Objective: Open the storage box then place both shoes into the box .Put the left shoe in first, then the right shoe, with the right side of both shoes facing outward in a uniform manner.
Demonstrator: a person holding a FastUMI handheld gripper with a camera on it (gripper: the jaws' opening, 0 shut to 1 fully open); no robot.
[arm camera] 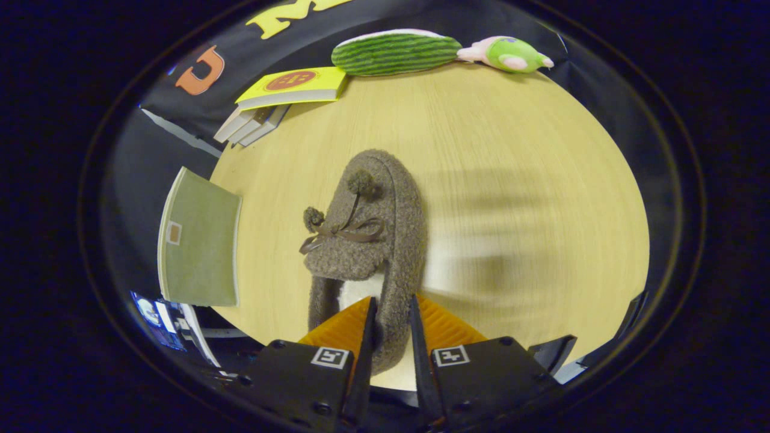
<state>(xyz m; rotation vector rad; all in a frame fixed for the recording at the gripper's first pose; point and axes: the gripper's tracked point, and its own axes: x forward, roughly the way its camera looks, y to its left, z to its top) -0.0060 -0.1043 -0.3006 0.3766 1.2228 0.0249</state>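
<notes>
my gripper (391, 328) is pinching the heel wall of the fuzzy brown shoe (367, 240), fingers pressed in close on either side of the rim w/ only the fleece between them. the shoe runs straight ahead of my fingers, toe pointing away, its bow & two pompoms on top, pale lining showing just ahead of the fingertips. can't tell if it's lifted or resting on the wooden table (511, 150); blurry shadow on the wood just right of it. off to the left, at the table edge, a green flat box (198, 243). far side of the table: stack of books (283, 96) w/ a yellow one on top, a striped green plush (394, 53) & a small green-pink plush toy (511, 54) beside it.
</notes>
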